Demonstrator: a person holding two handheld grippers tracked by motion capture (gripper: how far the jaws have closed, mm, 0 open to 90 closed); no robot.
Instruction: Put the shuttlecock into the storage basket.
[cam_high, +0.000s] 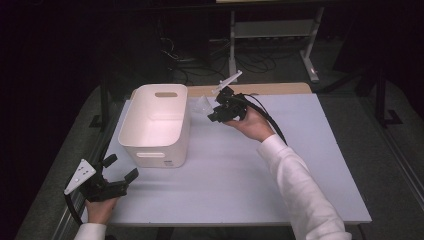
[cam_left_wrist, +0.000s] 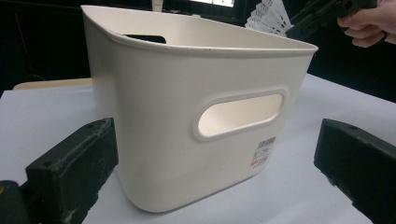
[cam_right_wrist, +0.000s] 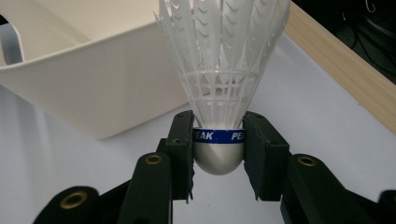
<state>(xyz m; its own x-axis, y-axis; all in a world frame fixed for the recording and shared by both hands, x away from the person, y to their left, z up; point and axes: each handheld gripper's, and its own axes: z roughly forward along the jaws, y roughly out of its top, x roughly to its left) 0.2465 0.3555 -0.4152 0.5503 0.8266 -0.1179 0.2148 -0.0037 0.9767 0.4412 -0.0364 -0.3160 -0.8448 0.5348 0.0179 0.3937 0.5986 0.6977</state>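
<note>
White table (cam_high: 310, 165); cables (cam_high: 250, 62) on floor beyond

Shuttlecock (cam_right_wrist: 219, 84): blue band above the cork reads "PEAK" and, cut off, "PE". Bin (cam_left_wrist: 187, 116): barcode sticker, print too small to read.

Left tongs (cam_high: 121, 169) are resting low at 7 o'clock, jaws spread wide, left hand (cam_high: 101, 209) gripping from behind. Right tongs (cam_high: 214, 116) are hovering at 12 o'clock, jaws pinching something; right hand (cam_high: 252, 125) is extending on a white-sleeved forearm (cam_high: 300, 185).
</note>
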